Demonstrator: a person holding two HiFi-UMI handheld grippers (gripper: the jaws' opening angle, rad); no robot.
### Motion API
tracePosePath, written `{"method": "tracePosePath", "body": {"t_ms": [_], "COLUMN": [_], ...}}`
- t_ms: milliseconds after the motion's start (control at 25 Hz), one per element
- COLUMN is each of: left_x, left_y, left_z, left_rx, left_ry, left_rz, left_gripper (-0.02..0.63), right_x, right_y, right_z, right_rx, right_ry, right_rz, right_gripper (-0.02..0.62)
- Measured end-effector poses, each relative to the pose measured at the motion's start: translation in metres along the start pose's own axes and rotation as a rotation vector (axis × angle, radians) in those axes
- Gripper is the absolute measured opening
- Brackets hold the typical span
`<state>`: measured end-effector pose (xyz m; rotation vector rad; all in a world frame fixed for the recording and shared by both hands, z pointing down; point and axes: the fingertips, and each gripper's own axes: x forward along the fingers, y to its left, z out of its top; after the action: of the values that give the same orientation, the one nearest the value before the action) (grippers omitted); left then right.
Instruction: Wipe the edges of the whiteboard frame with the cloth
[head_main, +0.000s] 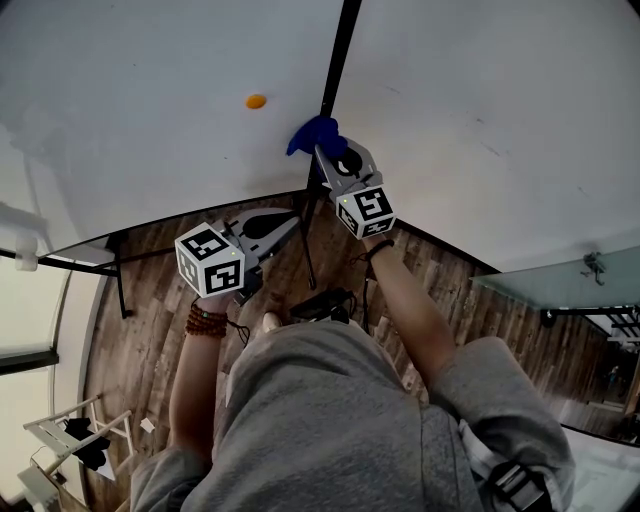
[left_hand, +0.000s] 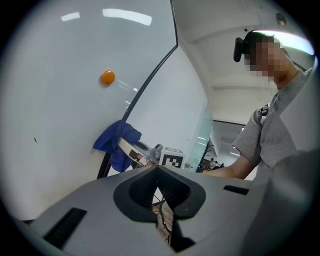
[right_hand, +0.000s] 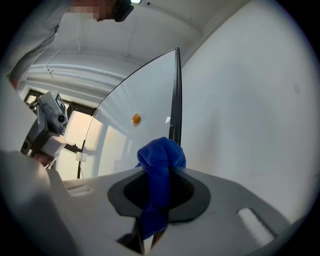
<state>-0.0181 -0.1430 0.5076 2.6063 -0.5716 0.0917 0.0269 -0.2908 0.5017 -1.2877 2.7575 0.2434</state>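
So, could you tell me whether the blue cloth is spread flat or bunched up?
Bunched up: the cloth is a crumpled wad pinched in the jaws of the right gripper.

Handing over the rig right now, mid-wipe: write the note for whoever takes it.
Right gripper: shut on the bunched blue cloth, cloth at the black whiteboard frame edge.
Left gripper: shut, empty, held low, away from the frame edge.
Done: cloth gripped and brought to the edge; how much is wiped cannot be told.
Left: run the cloth along the frame edges.
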Motion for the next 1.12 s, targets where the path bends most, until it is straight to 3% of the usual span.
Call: {"method": "tracePosePath", "body": {"t_ms": [280,560,1120], "left_x": [0.001,-0.008,-0.019], "left_y": [0.003,0.014,0.028], "left_z": [-0.003,-0.005,-0.004], "left_rx": [-0.008,-0.024,-0.035], "left_ry": [0.014,0.013,0.003], "left_rz": [0.003,0.022,0.048], "left_gripper": [0.009,0.009,0.009], "right_x": [-0.002,-0.001,-0.001], "right_y": [0.009,0.004,-0.002], "right_z": [-0.002,-0.02,-0.027], "right_rx": [-0.076,0.131,0.25], "right_ry": [0.029,0.014,0.012], "right_rz": [0.026,-0.001,0.001], "right_gripper": [0.078,0.078,0.078]}}
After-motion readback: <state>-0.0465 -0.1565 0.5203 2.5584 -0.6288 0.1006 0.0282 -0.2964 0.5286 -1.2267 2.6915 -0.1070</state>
